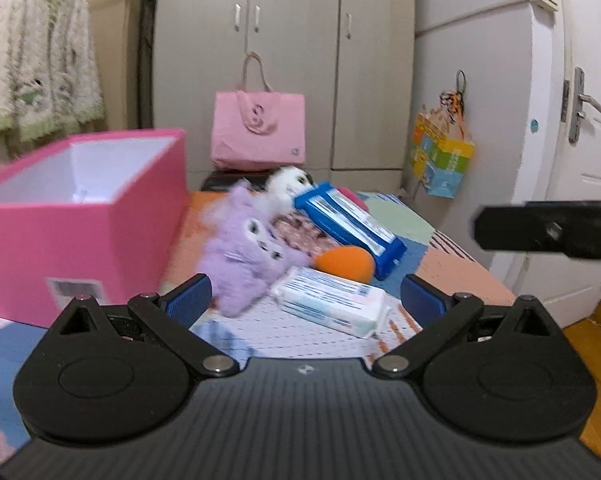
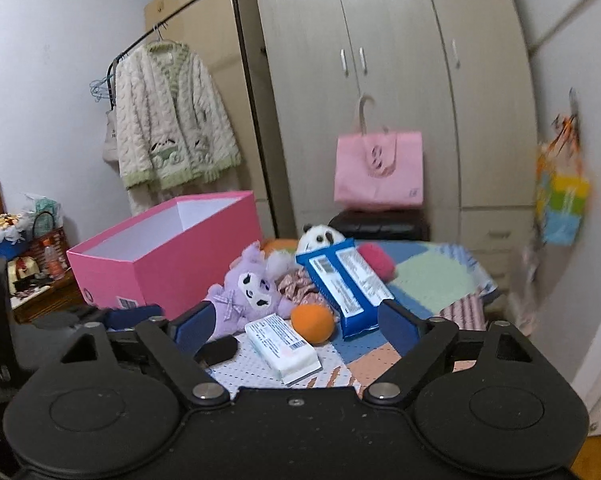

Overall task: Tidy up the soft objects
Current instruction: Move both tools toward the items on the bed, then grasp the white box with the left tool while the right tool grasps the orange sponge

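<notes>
Nearest the lens, a white tissue pack (image 2: pixel 283 345) lies flat on the patchwork-covered table (image 2: pixel 432 276), framed between the parted blue pads of the right gripper (image 2: pixel 298 322), which holds nothing. Just beyond it sit an orange plush ball (image 2: pixel 312 323), a purple plush doll (image 2: pixel 247 294) at left, and a blue wipes pack (image 2: pixel 346 286) leaning against a panda toy (image 2: pixel 320 237). Left gripper (image 1: pixel 305 298) hovers likewise spread and empty over the same pile. An open pink box (image 2: pixel 172 256) stands at far left; a pink tote (image 2: pixel 378 170) rests before the wardrobe (image 2: pixel 380 40).
</notes>
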### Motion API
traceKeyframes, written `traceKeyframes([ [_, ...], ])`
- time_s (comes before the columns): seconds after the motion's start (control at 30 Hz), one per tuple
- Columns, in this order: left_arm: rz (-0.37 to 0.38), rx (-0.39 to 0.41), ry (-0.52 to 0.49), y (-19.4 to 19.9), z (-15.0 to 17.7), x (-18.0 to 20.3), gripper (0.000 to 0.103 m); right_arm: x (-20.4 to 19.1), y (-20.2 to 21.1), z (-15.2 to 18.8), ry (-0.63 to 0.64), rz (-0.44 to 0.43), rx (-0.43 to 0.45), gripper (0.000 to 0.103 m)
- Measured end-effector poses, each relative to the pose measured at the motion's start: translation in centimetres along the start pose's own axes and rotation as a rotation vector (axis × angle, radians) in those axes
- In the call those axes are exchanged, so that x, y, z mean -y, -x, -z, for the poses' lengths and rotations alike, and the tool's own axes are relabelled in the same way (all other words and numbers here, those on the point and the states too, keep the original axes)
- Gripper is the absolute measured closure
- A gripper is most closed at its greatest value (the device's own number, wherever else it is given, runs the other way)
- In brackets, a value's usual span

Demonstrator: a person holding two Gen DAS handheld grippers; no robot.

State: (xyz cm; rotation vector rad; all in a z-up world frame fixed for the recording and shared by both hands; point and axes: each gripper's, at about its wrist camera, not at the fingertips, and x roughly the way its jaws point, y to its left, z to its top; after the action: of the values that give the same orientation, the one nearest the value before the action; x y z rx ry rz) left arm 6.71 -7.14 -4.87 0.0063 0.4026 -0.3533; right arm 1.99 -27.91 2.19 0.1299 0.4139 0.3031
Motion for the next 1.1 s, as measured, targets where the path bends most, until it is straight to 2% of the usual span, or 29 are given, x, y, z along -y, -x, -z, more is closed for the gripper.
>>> traceKeyframes([
  [0.07, 0.016, -0.002, -0.019, -1.5, 0.4, 0.6, 0.002, 0.6, -1.4, -0.2, 0.02, -0.034, -0.013, 0.013],
  [0.17, 0.003, -0.01, -0.12, -4.1, 0.6, 2.0, 0.001, 1.3, -3.2, -0.7, 0.032, -0.068, -0.017, 0.013],
  [0.27, -0.013, -0.026, -0.121, -5.9, 0.6, 2.4, 0.0, 2.2, -5.3, -1.2, 0.046, -0.118, -0.05, 0.013],
  [0.43, -0.013, -0.102, -0.136, -8.4, 0.9, 2.9, 0.0, 3.3, -8.1, -1.2, 0.071, -0.142, -0.113, 0.019],
  [0.6, -0.015, -0.093, -0.125, -9.2, 0.8, 2.7, 0.0, 4.6, -10.3, -0.8, 0.055, -0.205, -0.149, 0.019],
  [0.8, 0.024, -0.163, -0.091, -10.1, 0.6, 1.8, 0.001, 5.4, -12.2, -0.8, 0.047, -0.264, -0.196, 0.035],
  [0.93, 0.046, -0.16, -0.104, -9.1, 0.9, 1.1, 0.007, 5.2, -13.0, -0.5, 0.076, -0.287, -0.218, 0.044],
  [1.03, 0.07, -0.137, -0.058, -8.6, 1.2, 0.5, 0.012, 5.2, -13.3, -0.2, 0.092, -0.315, -0.19, 0.044],
  [1.1, 0.06, -0.125, -0.066, -8.5, 1.3, 0.5, 0.018, 5.4, -13.9, -0.1, 0.075, -0.306, -0.201, 0.044],
])
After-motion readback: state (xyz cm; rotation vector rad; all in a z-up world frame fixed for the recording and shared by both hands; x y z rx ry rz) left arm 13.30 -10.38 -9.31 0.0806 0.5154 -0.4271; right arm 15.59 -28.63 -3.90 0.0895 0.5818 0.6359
